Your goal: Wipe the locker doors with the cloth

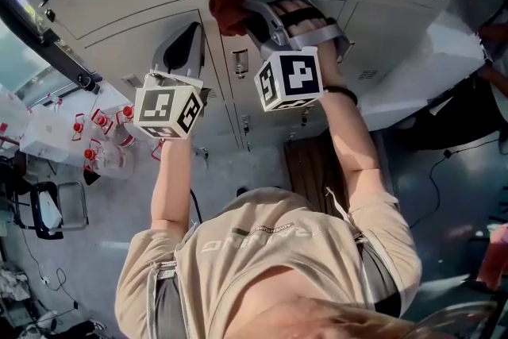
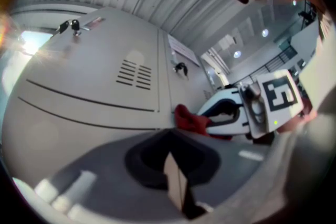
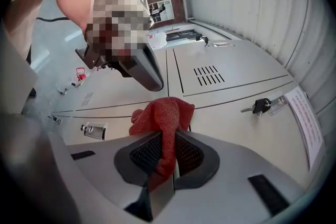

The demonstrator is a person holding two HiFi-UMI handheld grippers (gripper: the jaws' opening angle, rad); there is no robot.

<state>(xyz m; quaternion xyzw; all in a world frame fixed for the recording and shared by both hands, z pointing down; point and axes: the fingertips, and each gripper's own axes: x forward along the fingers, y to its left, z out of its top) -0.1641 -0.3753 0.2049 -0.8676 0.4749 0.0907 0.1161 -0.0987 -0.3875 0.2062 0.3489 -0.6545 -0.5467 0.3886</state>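
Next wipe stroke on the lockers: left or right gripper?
Right. The right gripper is shut on the red cloth, which is bunched up at the locker door. The left gripper is shut on nothing and sits off to the side.

Right gripper view: the cloth (image 3: 164, 113) dives between the right tool's (image 3: 169, 160) clamped jaws and its lower end is lost in there. Up on the head view, those jaws sit behind the tool's own bulk, with only a scrap of cloth peeking out. The notice (image 3: 307, 123) on the locker door has print too small to read. Over in the left gripper view, the left tool (image 2: 176, 186) is a close-up blur.
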